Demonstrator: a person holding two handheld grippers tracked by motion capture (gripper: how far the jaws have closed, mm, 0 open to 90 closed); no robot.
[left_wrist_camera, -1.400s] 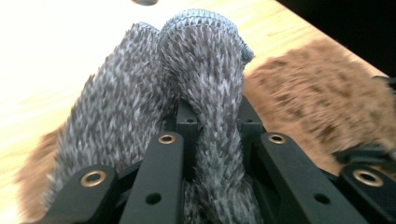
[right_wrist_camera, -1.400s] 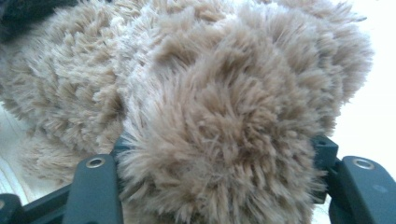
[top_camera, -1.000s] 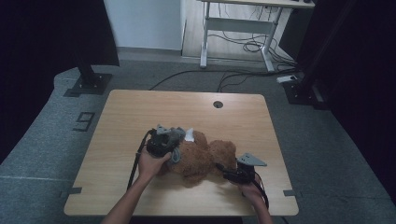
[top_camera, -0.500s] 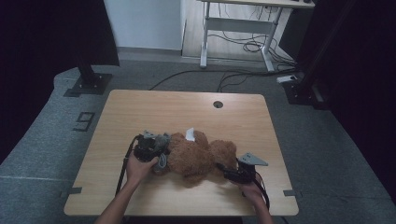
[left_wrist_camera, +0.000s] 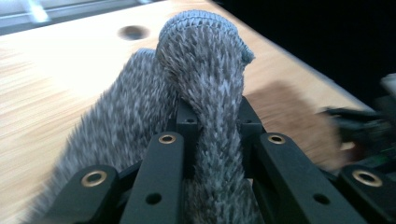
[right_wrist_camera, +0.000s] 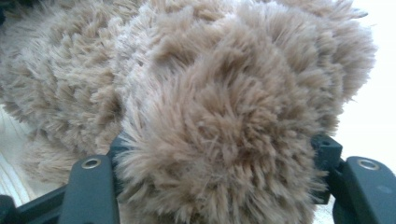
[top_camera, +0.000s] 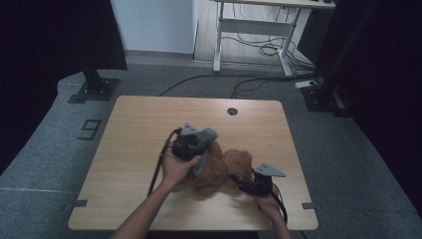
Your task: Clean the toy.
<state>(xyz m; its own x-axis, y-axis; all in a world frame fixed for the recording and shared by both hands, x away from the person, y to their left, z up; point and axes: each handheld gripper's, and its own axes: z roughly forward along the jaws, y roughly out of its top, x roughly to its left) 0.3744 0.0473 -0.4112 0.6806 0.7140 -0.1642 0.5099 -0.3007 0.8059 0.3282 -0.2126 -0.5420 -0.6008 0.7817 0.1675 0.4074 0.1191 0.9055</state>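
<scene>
A brown plush teddy bear lies on the wooden table, right of centre near the front. My left gripper hovers over its left side, shut on a strip of grey fuzzy fabric. The fabric hangs down beside the bear as a grey strip. In the left gripper view the fabric bulges up between the fingertips. My right gripper lies low at the bear's right. It is shut on a tuft of the bear's plush, which hides its pads.
A round cable hole sits near the table's far edge. The table's front edge runs close under both hands. Beyond the table stand a white desk frame, floor cables and black stand bases.
The left hand swung out to the left, then came back right and higher over the bear, the grey fabric in its jaws. The right gripper and the bear stayed put.
</scene>
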